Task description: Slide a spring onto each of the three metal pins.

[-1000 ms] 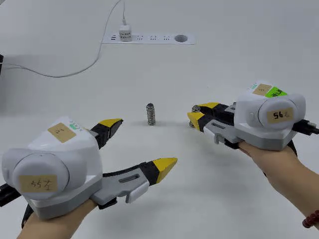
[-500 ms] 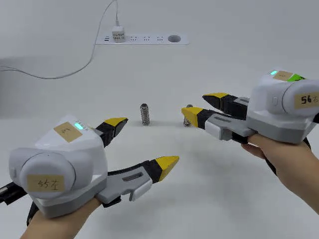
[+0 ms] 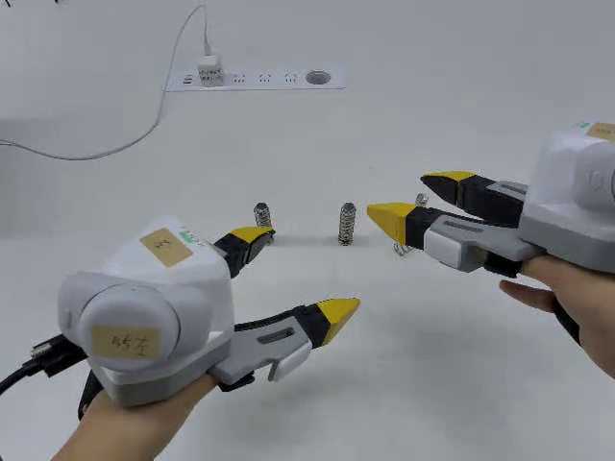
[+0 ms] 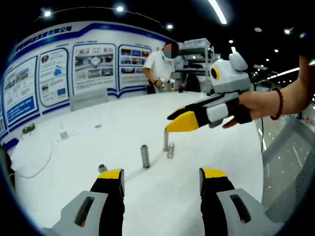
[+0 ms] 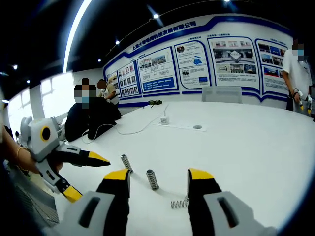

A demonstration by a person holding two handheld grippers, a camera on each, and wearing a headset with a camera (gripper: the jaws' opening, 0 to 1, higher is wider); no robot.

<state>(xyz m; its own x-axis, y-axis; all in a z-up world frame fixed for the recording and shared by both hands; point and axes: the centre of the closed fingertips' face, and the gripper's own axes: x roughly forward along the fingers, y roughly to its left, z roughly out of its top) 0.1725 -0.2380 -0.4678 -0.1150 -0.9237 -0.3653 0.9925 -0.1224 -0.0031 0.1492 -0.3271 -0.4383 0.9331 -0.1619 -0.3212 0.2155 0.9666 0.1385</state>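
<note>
Two metal pins stand on the white table, each with a spring around it: the left one (image 3: pixel 262 213) (image 5: pixel 127 163) and the middle one (image 3: pixel 347 223) (image 4: pixel 145 156) (image 5: pixel 152 179). A bare third pin (image 3: pixel 421 200) (image 4: pixel 166 140) rises to their right, seen between the jaws of my right gripper (image 3: pixel 416 195) (image 5: pixel 158 174), which hovers open and holds nothing. A loose spring (image 3: pixel 404 250) (image 5: pixel 179 202) lies on the table near that pin. My left gripper (image 3: pixel 295 273) (image 4: pixel 161 173) is open and holds nothing, its upper jaw tip close to the left pin.
A white power strip (image 3: pixel 255 79) with a plugged charger and a cable sits at the far side of the table. People stand and sit beyond the table's edges in both gripper views. Bare white table surrounds the pins.
My right gripper has opened, let go of the spring on the middle pin, and drawn back to the right. My left gripper has edged forward toward the left pin. The head camera has shifted.
</note>
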